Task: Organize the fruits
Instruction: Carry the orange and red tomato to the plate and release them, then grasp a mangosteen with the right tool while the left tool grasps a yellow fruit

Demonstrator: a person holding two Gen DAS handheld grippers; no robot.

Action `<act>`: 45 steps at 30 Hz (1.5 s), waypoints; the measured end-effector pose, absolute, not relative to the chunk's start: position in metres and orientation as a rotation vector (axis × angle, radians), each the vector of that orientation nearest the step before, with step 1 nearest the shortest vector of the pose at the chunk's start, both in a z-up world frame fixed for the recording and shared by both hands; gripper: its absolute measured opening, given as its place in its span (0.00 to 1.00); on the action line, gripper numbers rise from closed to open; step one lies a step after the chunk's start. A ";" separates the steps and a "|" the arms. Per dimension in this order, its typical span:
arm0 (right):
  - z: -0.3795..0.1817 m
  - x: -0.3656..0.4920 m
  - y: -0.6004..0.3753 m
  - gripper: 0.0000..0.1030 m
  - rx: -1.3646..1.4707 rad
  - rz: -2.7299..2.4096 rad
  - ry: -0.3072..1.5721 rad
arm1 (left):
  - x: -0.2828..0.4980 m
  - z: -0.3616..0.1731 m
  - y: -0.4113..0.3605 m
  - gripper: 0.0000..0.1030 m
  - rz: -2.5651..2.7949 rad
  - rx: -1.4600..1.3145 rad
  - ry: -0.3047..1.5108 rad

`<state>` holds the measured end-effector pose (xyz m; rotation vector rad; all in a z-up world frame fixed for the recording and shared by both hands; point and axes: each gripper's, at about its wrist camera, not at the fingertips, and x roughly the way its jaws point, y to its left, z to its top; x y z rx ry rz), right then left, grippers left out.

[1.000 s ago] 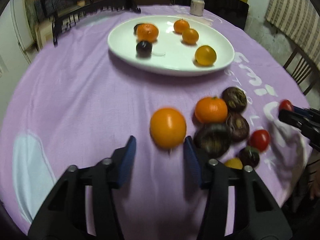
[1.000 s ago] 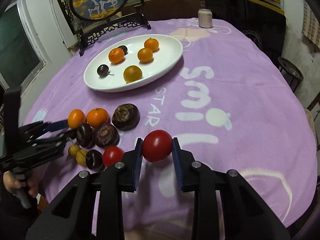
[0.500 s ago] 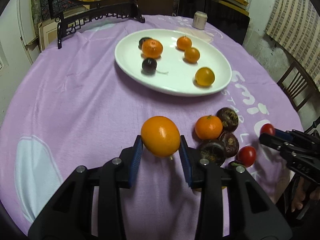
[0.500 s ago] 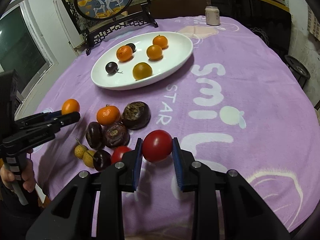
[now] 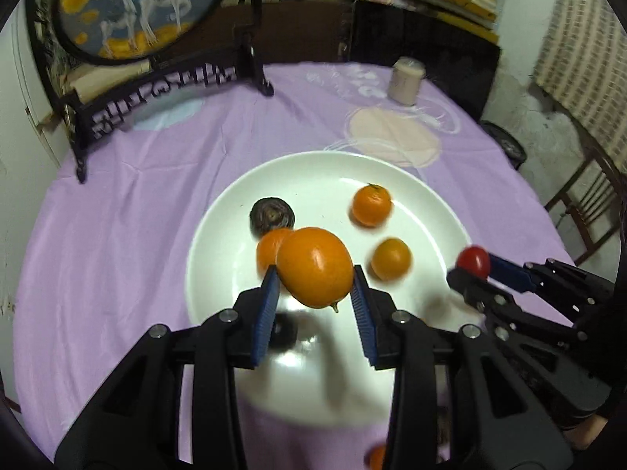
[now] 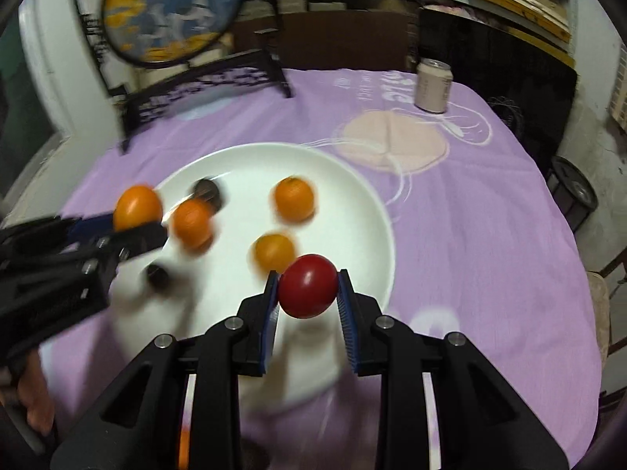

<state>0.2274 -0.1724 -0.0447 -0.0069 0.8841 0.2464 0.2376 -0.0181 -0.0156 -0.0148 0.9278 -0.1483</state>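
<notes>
My left gripper (image 5: 315, 293) is shut on a large orange fruit (image 5: 315, 266) and holds it above the white plate (image 5: 219, 235). My right gripper (image 6: 307, 293) is shut on a red tomato (image 6: 308, 286) above the plate's (image 6: 364, 203) near right part. On the plate lie several fruits: a tangerine (image 5: 371, 204), a small orange fruit (image 5: 391, 258), a dark fruit (image 5: 271, 214) and a small dark plum (image 6: 156, 275). The right gripper with its tomato (image 5: 473, 261) shows at the right of the left wrist view; the left gripper with its orange fruit (image 6: 138, 206) shows at the left of the right wrist view.
The round table wears a purple cloth (image 5: 117, 235). A black carved stand with a round painted screen (image 5: 156, 90) stands at the back left. A can (image 6: 433, 85) stands at the back right. A chair (image 5: 588, 203) is beside the table at the right.
Both grippers have moved forward from the loose fruit pile to over the plate, each carrying its fruit. The pile has dropped out of view below.
</notes>
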 end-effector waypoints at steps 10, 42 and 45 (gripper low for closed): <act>-0.056 0.241 -0.182 0.48 0.003 0.249 0.852 | 0.258 -0.028 -0.007 0.51 -0.173 -0.060 0.908; -0.061 0.010 -0.188 0.60 -0.033 0.339 0.904 | 0.003 -0.052 0.034 0.62 -0.214 -0.079 0.886; -0.068 0.009 -0.190 0.60 -0.029 0.333 0.926 | -0.001 -0.050 0.035 0.68 -0.210 -0.075 0.884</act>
